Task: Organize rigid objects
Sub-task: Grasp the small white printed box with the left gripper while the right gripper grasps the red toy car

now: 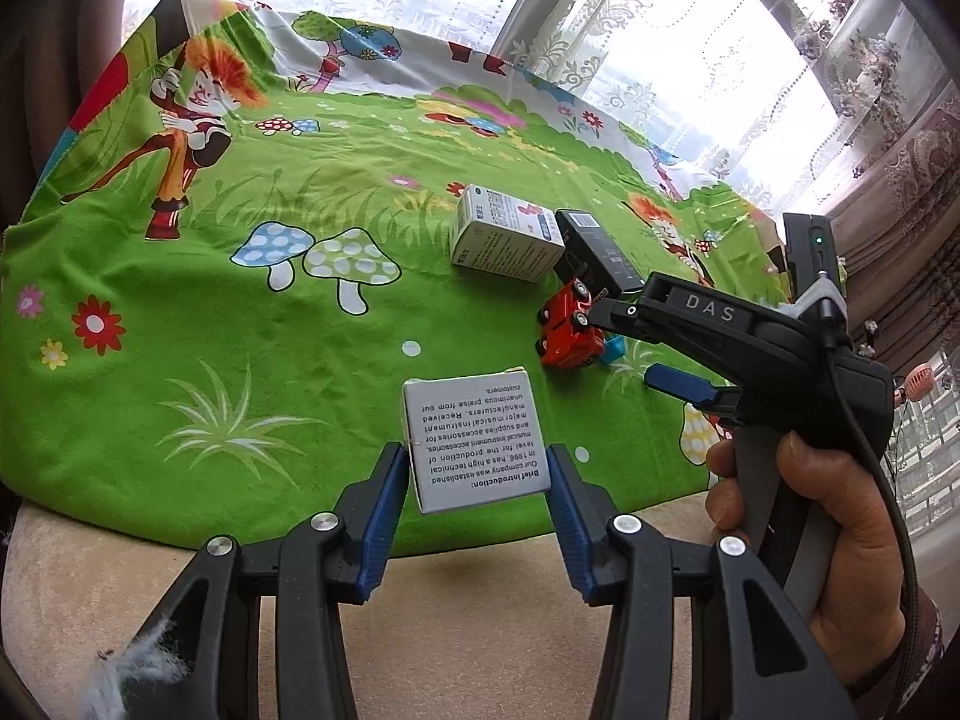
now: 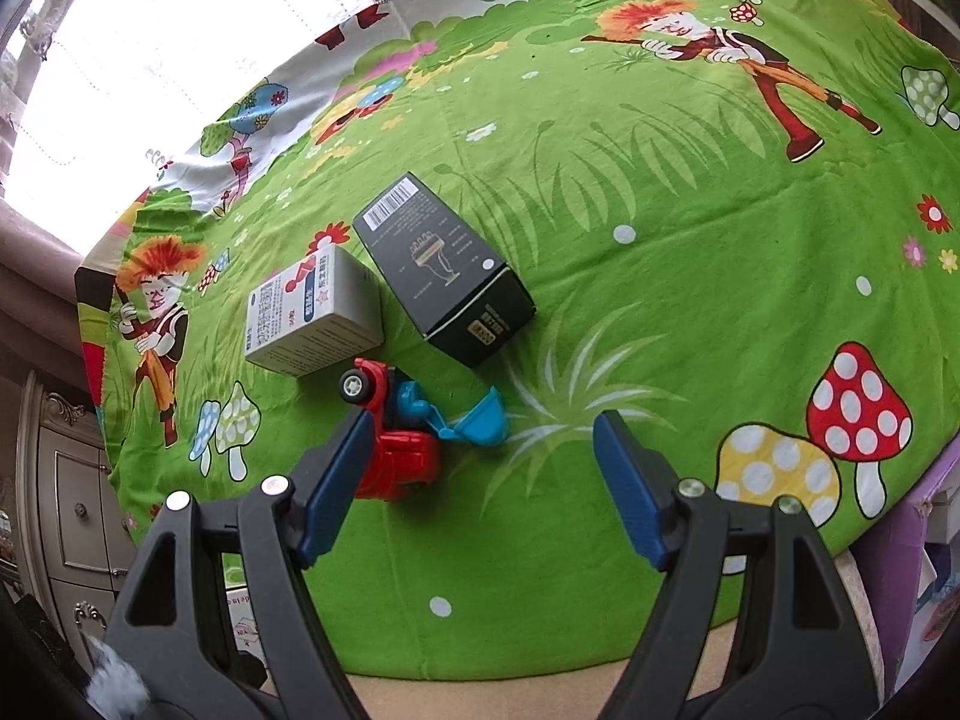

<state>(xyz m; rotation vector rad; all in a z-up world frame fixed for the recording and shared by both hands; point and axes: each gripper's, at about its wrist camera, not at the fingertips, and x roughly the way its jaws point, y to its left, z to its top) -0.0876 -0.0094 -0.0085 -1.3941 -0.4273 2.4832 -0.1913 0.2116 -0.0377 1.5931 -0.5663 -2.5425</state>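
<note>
Lace-curtained windows back a bench under a green cartoon cloth [image 1: 240,300]. The left tongs [image 1: 477,480] grip a white printed box [image 1: 474,444] at the near edge. The right tongs [image 2: 480,474] gape empty beside the toppled red toy truck [image 2: 396,450], seemingly next to lift; that calls for shifting leftward.

Matt cloth [image 2: 600,540], glossy plastic toy truck [image 2: 396,456]

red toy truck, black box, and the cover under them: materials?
Red toy truck: looks like glossy moulded plastic, with highlights on the cab and a blue plastic-looking scoop; a metal body cannot be excluded.
Black box: apparently matte printed cardboard, with sharp folded edges and a barcode label.
Green cover: woven fabric with a cartoon print; creases and a frayed edge show.
</note>
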